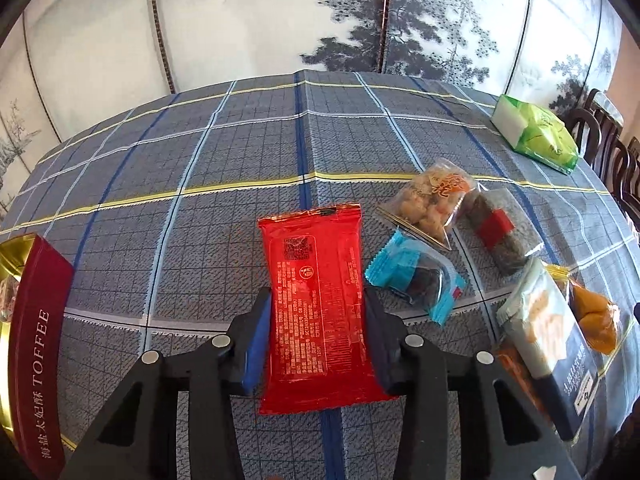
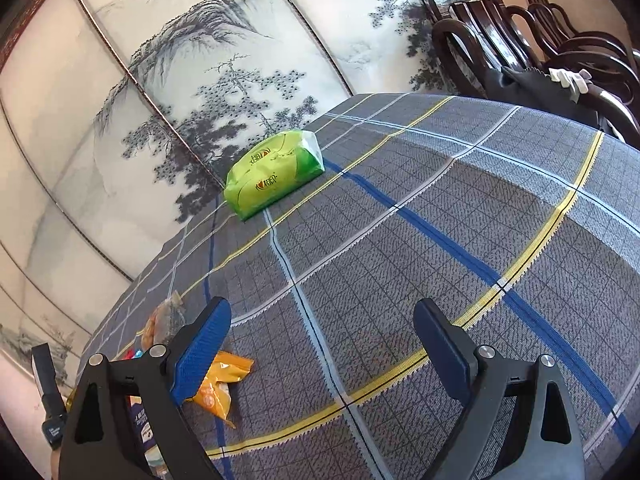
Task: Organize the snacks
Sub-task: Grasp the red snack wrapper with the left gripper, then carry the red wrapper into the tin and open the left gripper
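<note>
In the left wrist view my left gripper [image 1: 316, 320] is shut on a red foil snack packet [image 1: 316, 280], its blue pads pressed on both long sides. A dark red and gold toffee tin [image 1: 32, 344] stands at the left edge. To the right lie a blue-wrapped snack [image 1: 416, 276], a clear bag of nuts [image 1: 432, 200], a dark bar with a red band [image 1: 500, 232], a white and navy packet [image 1: 548, 344] and an orange packet [image 1: 596, 320]. In the right wrist view my right gripper [image 2: 320, 340] is open and empty above the cloth, with the orange packet [image 2: 220, 388] beside its left finger.
A green tissue pack [image 1: 536, 136] lies at the far right of the table, and it also shows in the right wrist view [image 2: 272, 172]. The checked grey-blue tablecloth [image 2: 400, 240] covers the table. Dark wooden chairs [image 2: 520, 40] stand beyond the far edge. A painted screen stands behind.
</note>
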